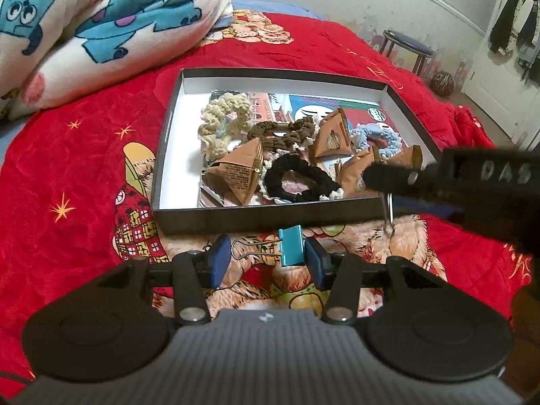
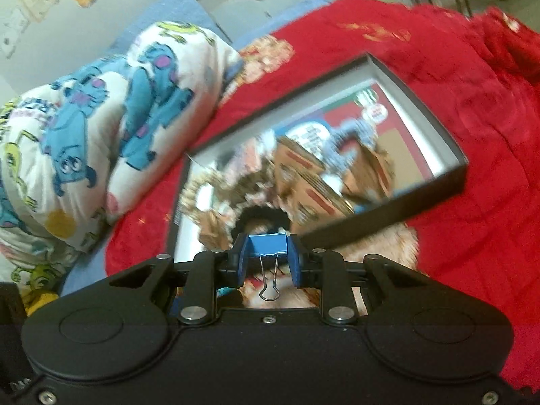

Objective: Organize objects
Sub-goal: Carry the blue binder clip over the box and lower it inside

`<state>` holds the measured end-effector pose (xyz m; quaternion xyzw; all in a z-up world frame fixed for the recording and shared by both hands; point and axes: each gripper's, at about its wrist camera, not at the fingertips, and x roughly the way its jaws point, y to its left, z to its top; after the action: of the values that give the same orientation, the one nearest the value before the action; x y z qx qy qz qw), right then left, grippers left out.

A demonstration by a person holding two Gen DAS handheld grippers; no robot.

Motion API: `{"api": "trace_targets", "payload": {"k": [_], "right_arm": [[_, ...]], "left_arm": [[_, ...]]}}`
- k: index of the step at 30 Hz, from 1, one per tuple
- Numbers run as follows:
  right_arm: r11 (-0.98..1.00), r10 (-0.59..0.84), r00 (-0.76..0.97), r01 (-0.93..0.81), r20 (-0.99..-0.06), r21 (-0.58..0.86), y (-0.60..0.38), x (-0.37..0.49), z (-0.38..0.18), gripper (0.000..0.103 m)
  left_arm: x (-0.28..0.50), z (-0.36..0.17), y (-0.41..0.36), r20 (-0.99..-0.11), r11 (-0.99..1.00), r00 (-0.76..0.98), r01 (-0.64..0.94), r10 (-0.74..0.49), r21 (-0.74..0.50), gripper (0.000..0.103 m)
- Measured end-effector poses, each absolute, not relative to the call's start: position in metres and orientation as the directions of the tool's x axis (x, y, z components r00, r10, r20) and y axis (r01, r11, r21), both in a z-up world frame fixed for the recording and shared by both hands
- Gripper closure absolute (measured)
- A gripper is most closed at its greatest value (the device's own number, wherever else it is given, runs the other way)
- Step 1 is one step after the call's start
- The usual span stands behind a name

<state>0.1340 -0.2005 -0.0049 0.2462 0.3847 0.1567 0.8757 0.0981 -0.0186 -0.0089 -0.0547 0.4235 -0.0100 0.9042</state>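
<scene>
A shallow black box [image 1: 236, 219] lies on the red bedspread and holds several scrunchies, among them a black scrunchie [image 1: 297, 177], and brown paper packets [image 1: 236, 172]. A teal binder clip [image 1: 290, 246] lies on the spread just in front of the box, between the blue pads of my open left gripper [image 1: 268, 263], not clamped. My right gripper [image 2: 268, 260] is shut on a blue binder clip [image 2: 268, 244] and holds it above the box's [image 2: 388, 216] near edge; the clip's wire handles hang down. The right gripper also shows in the left wrist view [image 1: 388, 175], over the box's right corner.
A folded white blanket with blue monsters [image 1: 94, 33] lies at the far left of the bed. A stool [image 1: 405, 47] and a door with hanging clothes stand beyond the bed at the right. The right wrist view is blurred.
</scene>
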Motion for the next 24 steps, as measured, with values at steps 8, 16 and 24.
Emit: {"api": "trace_targets", "payload": {"k": [8, 16, 24], "right_arm": [[0.805, 0.491, 0.701, -0.137, -0.518, 0.577, -0.206, 0.137, 0.012, 0.079], [0.857, 0.416, 0.743, -0.129, -0.524, 0.499, -0.210, 0.156, 0.035, 0.079], [0.852, 0.424, 0.758, -0.148, -0.495, 0.503, -0.216, 0.213, 0.045, 0.079]], "left_arm": [[0.093, 0.003, -0.016, -0.723, 0.995, 0.688, -0.022, -0.054, -0.095, 0.051], [0.107, 0.032, 0.001, -0.635, 0.989, 0.768, -0.015, -0.082, -0.145, 0.051], [0.163, 0.039, 0.007, -0.619, 0.985, 0.777, 0.002, -0.110, -0.173, 0.051]]}}
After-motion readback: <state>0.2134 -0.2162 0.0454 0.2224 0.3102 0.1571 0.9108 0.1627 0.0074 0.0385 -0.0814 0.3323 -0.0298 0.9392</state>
